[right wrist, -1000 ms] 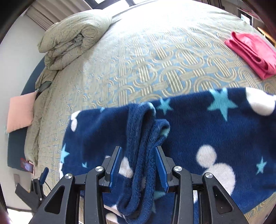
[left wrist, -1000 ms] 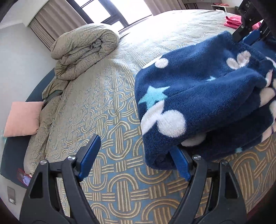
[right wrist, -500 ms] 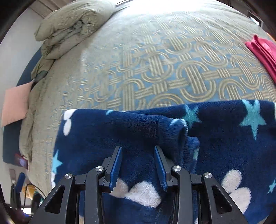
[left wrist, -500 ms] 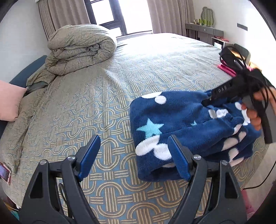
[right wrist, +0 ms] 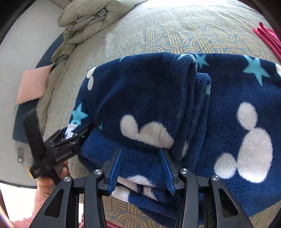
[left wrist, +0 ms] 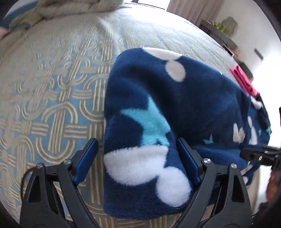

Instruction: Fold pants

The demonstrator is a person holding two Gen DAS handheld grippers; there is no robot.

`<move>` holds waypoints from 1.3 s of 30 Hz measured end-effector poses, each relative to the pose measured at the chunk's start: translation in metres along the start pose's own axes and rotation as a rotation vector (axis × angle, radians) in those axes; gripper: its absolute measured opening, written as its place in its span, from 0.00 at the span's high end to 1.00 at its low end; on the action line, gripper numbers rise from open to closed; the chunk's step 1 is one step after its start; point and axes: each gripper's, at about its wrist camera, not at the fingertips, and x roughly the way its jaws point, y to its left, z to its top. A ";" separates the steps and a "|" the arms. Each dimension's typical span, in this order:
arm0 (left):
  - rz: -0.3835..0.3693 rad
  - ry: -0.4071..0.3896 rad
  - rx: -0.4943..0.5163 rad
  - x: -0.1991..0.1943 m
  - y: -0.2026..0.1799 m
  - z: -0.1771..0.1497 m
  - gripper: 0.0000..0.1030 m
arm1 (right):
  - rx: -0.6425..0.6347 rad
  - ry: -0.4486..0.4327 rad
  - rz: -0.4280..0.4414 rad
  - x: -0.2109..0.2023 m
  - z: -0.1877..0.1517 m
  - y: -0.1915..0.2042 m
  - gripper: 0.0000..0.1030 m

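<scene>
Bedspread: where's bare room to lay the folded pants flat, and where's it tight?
Free: the bedspread between the rolled duvet and the pants, and the stretch left of the pants. Tight: the near edge, where the left gripper and right gripper straddle the fabric, and by the pink clothes far right.

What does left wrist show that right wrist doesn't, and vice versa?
Left wrist only: a dark shelf along the far wall and a strip of curtain beside the window.

Right wrist only: a pink cushion beside the bed, a wall plate low on the wall, and the person's hand holding the left gripper.

Both: the navy fleece pants folded on the patterned bedspread, the rolled duvet, the folded pink garment, and each gripper's open jaws around a fleece edge.
</scene>
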 end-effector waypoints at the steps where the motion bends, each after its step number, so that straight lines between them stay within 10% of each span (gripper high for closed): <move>1: -0.022 0.009 -0.035 -0.001 0.006 0.001 0.13 | -0.001 -0.017 0.004 -0.003 -0.002 0.001 0.57; 8: 0.174 -0.109 0.180 -0.039 -0.041 -0.001 0.14 | -0.057 -0.096 -0.096 -0.040 -0.014 0.003 0.56; 16: 0.091 -0.176 0.353 -0.064 -0.112 0.000 0.14 | 0.127 -0.205 -0.283 -0.090 -0.037 -0.065 0.56; 30: 0.068 -0.040 0.548 0.001 -0.218 -0.007 0.14 | 0.633 -0.353 -0.171 -0.151 -0.104 -0.220 0.31; 39: 0.106 0.001 0.529 0.016 -0.220 -0.015 0.14 | 0.773 -0.460 -0.079 -0.143 -0.085 -0.262 0.39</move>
